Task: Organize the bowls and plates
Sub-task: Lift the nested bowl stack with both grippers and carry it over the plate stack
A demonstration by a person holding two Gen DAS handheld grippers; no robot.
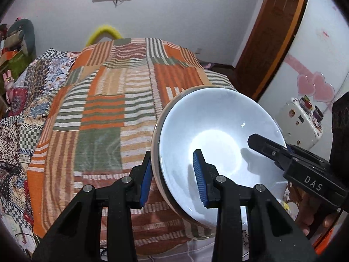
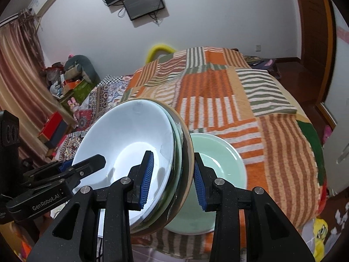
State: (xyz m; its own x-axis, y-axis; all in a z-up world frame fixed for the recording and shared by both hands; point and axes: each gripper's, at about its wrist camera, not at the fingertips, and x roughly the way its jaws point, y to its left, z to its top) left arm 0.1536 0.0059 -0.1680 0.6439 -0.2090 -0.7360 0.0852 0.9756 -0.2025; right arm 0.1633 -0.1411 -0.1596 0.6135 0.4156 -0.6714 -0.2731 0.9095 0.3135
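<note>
Both the left gripper [image 1: 174, 178] and right gripper [image 2: 173, 180], jaws narrowed onto opposite rims, hold the stack of bowls [image 2: 139, 152] above the bed's near edge; stiff, glossy, breakable ware likely demands firm rim grips.

Stack of bowls [image 2: 135, 150] held off the bed [image 2: 272, 135], near its front edge, tilted. Left tongs [image 1: 174, 176] clamp the stack's left rim: one pad outside the wall, one inside the top bowl. Right tongs [image 2: 172, 180] clamp the opposite rim likewise, one pad inside, one outside. Right view: a plate [image 2: 220, 161] lies on the bed, just right of the stack and partly behind it. Blanket [image 1: 113, 100] covers the bed, extending back toward the far wall. Screen [image 2: 141, 2] hangs on that wall, above and behind the bed. Clutter pile [image 2: 72, 76] sits left of the bed. Door [image 1: 272, 35] stands at back right.
</note>
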